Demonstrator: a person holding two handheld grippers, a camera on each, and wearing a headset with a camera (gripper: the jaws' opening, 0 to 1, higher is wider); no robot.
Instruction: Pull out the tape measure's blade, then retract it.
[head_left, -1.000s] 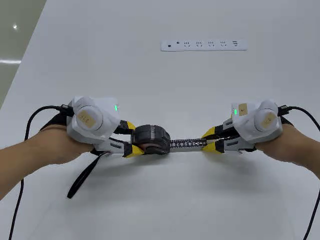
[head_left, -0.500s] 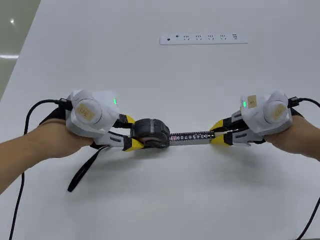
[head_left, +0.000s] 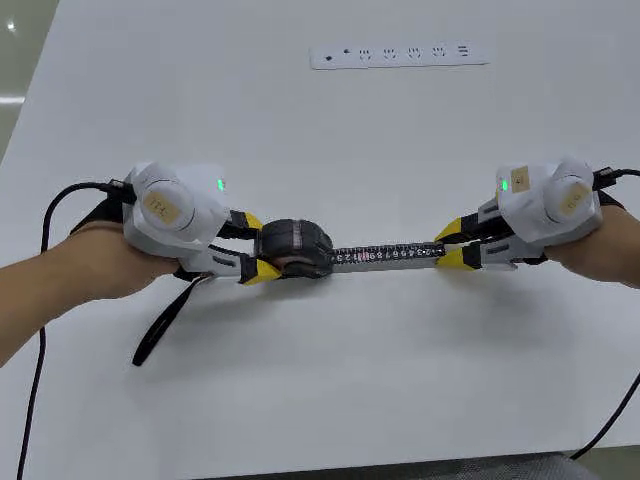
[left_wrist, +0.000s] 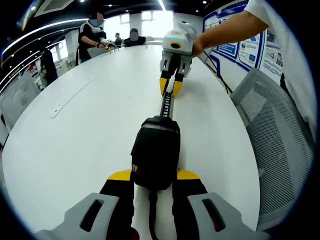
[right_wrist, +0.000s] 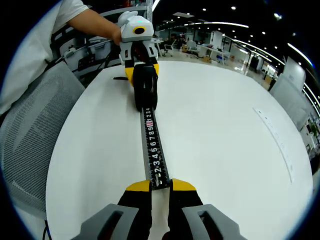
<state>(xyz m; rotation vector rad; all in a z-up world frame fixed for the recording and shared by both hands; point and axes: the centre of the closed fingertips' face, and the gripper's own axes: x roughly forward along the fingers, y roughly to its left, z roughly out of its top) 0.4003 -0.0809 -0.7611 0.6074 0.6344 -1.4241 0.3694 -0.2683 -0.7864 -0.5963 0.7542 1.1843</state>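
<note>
The blade (head_left: 385, 254) now spans a clearly longer gap than a second ago: then the right gripper (head_left: 450, 246) sat just beside the tape measure's case (head_left: 295, 247) with only a short stub of blade showing, half a second ago it had drawn off somewhat, and now it is well apart from the case, out toward the person's right. The case itself has hardly shifted on the table (head_left: 330, 390); it rests low over the white surface with the left gripper (head_left: 257, 246) closed on its rear end, yellow tips pressed against both sides, which the left gripper view confirms. The right gripper is pinched nearly fully together on the blade's free end, and in the right gripper view the printed scale runs straight from between its tips back to the case, flat and untwisted. The black strap (head_left: 165, 335) trails loose on the table behind the left gripper, clear of the work, and the power strip (head_left: 400, 55) lies far off at the back. I judge the pull-out half of the task to be well under way and going cleanly, with more blade probably available; the retraction has not begun, and when it does, the right gripper should guide the tip back rather than let it snap.
</note>
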